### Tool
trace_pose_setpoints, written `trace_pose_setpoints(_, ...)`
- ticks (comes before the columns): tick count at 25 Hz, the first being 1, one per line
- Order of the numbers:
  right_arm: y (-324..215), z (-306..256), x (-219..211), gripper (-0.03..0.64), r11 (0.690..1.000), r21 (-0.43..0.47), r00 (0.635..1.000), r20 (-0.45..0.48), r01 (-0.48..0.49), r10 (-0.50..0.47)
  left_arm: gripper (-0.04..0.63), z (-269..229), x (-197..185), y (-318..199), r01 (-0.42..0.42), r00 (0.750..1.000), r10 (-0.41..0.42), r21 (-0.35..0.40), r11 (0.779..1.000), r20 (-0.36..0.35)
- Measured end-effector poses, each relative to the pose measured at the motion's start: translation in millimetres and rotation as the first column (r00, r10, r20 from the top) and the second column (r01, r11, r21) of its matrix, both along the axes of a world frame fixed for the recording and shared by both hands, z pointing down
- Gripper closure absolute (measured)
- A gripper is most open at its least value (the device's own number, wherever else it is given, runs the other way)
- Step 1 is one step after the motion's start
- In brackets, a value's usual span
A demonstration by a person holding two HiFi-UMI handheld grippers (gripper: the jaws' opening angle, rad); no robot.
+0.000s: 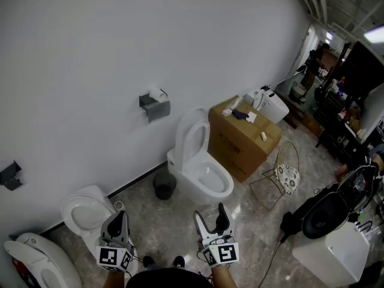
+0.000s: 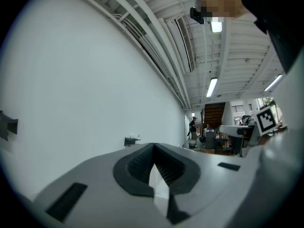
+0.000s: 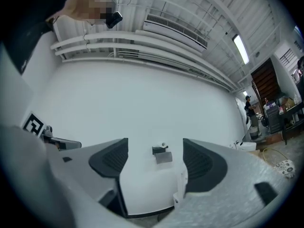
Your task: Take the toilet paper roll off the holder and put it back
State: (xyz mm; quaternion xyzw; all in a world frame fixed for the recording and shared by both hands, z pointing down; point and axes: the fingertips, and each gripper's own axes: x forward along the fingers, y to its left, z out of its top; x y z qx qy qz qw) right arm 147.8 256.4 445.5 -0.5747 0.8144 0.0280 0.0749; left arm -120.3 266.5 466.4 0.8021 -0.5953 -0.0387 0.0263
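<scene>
A dark grey holder [image 1: 155, 107] hangs on the white wall with a small white toilet paper roll [image 1: 158, 93] on top of it. Both grippers are far from it, low in the head view. My left gripper [image 1: 119, 216] is shut with nothing between its pads. My right gripper [image 1: 211, 215] stands open and empty. In the right gripper view the holder [image 3: 163, 155] and roll [image 3: 164, 146] show between the spread fingers of my right gripper [image 3: 156, 158]. In the left gripper view my left gripper [image 2: 153, 149] is shut, and the holder [image 2: 131, 140] is small and far off.
A white toilet [image 1: 198, 168] stands below and right of the holder, with a black bin [image 1: 164, 185] beside it. A cardboard box [image 1: 241, 138] sits to the right, then a wire stand [image 1: 287, 170]. Another toilet [image 1: 86, 212] is at the left. A second wall bracket [image 1: 9, 174] is far left.
</scene>
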Motion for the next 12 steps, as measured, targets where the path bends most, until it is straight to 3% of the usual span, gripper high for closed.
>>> trace_pose_setpoints(4,-1.8,-0.9,-1.7,0.18,1.0,0.015,1.0,-0.004,-0.011,0.012,0.592,-0.1,-1.1,-2.7,-0.003,1.0,0.003,-0.001,1.0,-0.001)
trace_pose_setpoints(12,-6.9,-1.6,-0.7,0.041,0.999,0.037,1.0,0.021,-0.013,0.012,0.592,5.8,0.4,-6.7,-0.007,1.0,0.007,-0.003,1.0,-0.004)
